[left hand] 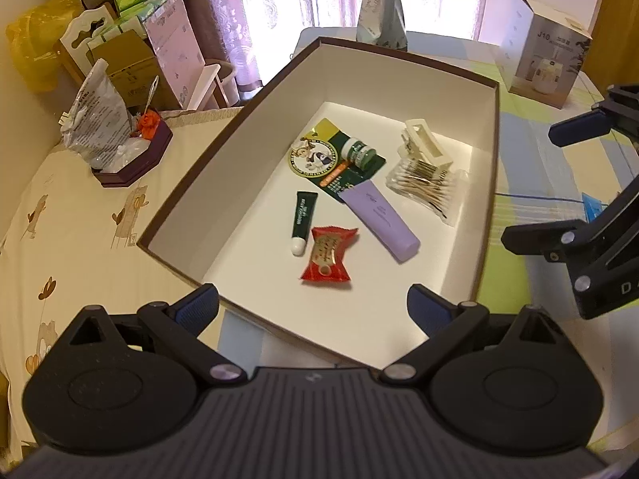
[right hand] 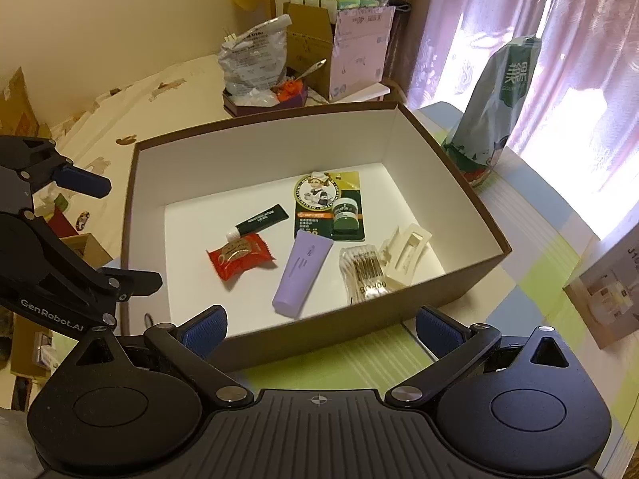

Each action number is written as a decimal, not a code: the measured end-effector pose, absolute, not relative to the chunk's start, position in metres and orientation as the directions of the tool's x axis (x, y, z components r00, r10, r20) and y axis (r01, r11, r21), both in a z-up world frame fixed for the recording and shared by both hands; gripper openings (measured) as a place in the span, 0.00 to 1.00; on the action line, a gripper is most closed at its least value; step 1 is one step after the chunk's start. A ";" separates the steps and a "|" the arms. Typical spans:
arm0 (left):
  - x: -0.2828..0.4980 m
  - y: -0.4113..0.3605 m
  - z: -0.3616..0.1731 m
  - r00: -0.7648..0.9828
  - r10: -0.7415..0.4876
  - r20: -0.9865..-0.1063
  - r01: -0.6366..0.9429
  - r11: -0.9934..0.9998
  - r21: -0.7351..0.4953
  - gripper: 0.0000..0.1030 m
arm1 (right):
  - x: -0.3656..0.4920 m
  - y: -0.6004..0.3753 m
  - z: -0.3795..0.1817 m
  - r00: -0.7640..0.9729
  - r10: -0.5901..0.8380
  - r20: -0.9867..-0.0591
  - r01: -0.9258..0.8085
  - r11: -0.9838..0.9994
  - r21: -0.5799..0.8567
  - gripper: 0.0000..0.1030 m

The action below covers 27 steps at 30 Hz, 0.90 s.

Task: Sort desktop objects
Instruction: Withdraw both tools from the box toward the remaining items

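A brown box with a white inside [left hand: 485,183] [right hand: 255,151] holds several items: a red snack packet [left hand: 328,254] [right hand: 239,256], a dark green tube [left hand: 302,221] [right hand: 261,219], a purple tube [left hand: 383,219] [right hand: 301,271], a green blister card with a small jar [left hand: 339,157] [right hand: 331,205], a bag of cotton swabs [left hand: 427,185] [right hand: 361,275] and a cream hair claw [left hand: 425,145] [right hand: 405,253]. My left gripper [left hand: 313,309] is open and empty above the box's near edge. My right gripper [right hand: 321,329] is open and empty at the box's near wall.
A green and silver bag [right hand: 493,107] [left hand: 381,4] stands behind the box. A white product carton [left hand: 547,52] [right hand: 611,283] sits on the checked tablecloth [right hand: 359,359]. A dark purple tray with a plastic bag [left hand: 120,147] [right hand: 259,80] sits on the cream cloth.
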State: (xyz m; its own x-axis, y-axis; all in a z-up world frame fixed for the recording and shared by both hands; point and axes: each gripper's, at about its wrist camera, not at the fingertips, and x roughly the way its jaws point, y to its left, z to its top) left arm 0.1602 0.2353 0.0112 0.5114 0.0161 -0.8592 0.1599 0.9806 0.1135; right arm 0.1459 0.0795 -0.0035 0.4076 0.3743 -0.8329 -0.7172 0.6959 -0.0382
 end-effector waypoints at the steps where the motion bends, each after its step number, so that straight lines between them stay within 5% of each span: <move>1: 0.157 0.233 0.012 0.513 0.019 -0.858 0.157 0.981 0.116 0.96 | 0.144 0.077 -0.003 0.408 0.378 -0.831 -0.718 0.695 -0.036 1.00; 27: 0.096 0.149 0.007 0.506 0.018 -0.862 0.143 0.984 0.104 0.96 | 0.097 -0.041 -0.010 0.407 0.388 -0.827 -0.634 0.772 0.050 1.00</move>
State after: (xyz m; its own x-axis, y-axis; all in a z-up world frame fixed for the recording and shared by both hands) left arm 0.0956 0.1495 0.0073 0.5058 0.0176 -0.8624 0.1425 0.9844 0.1036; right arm 0.0971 -0.0411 -0.0104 0.4073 0.3877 -0.8269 -0.6337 0.7720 0.0498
